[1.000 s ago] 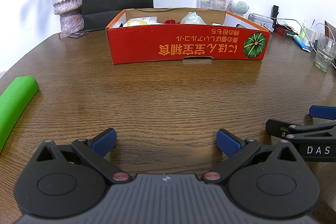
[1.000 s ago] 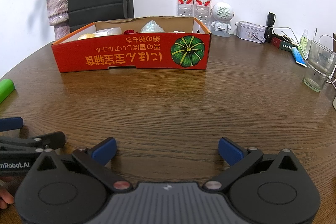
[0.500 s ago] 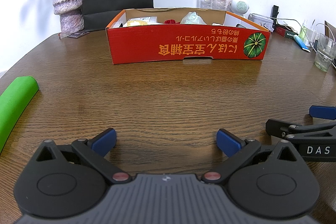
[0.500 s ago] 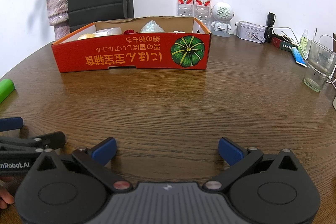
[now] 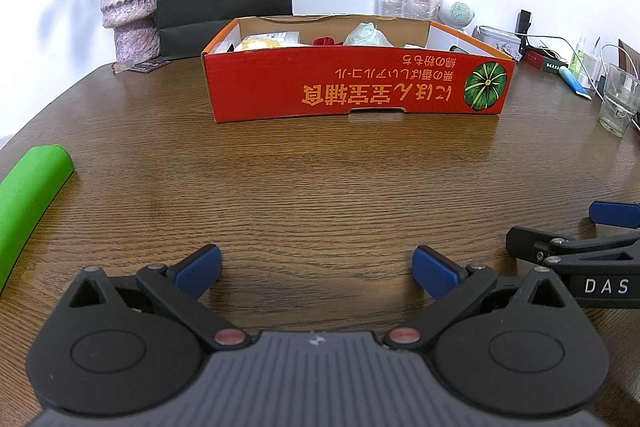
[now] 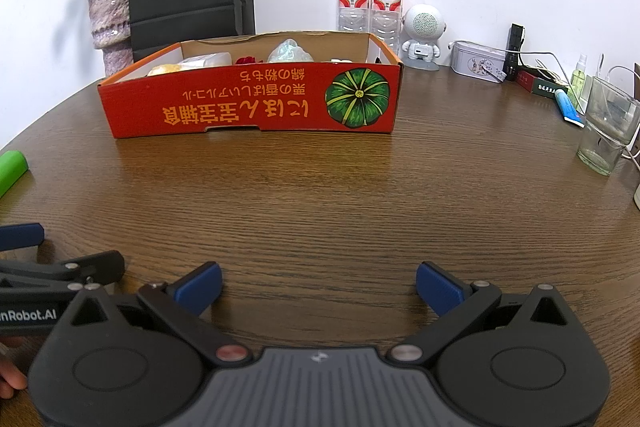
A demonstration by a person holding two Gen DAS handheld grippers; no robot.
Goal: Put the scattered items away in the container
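Red cardboard box [image 5: 356, 95] with orange lettering and a green pumpkin emblem is sitting on the far half of the round brown wooden table [image 5: 320, 187] — a yellow packet, a red item and a pale crinkled bag are showing above its rim. Left gripper [image 5: 316, 267] and right gripper [image 6: 318, 281] are resting side by side near the table's front edge — each with blue-padded jaws spread wide, gripping nothing. Green foam cylinder [image 5: 28, 187] is lying at the left edge, well apart from the box.
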